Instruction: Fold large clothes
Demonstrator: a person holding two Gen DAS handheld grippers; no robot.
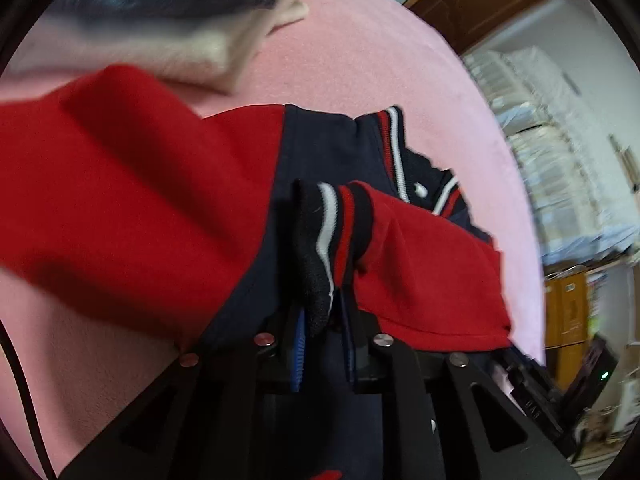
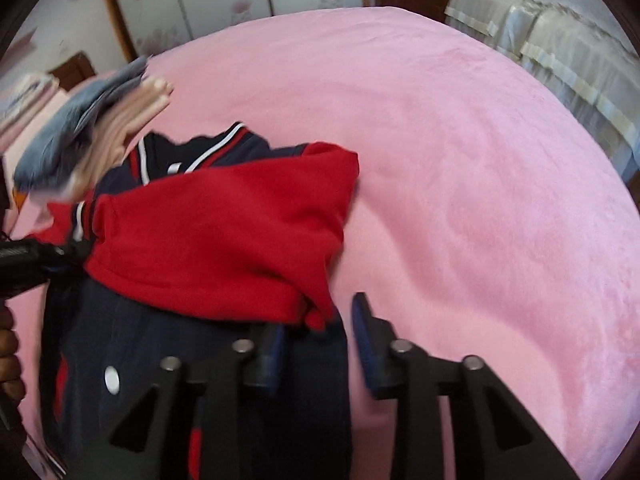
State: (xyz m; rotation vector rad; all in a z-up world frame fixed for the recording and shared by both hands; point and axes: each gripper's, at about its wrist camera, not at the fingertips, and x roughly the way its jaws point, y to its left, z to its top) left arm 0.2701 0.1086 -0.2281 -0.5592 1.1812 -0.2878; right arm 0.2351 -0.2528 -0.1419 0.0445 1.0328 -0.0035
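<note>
Jacket (image 2: pixel 224 232), navy body with red sleeves, lies half-folded on pink bed (image 2: pixel 460 168). Your left tongs (image 1: pixel 322 320) have striped cuff (image 1: pixel 332 236) sitting between pads, jaws narrow, can't tell if they actually pinch it. Your right tongs (image 2: pixel 320 336) partly open at navy hem edge, nothing gripped, red sleeve fold just ahead. Folded clothes stack (image 2: pixel 92 136) beside collar, blurry.

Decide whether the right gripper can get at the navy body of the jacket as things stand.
Probably yes. The right gripper hangs just above the jacket, jaws apart with nothing between them; only the folded red sleeve lies further up.
</note>
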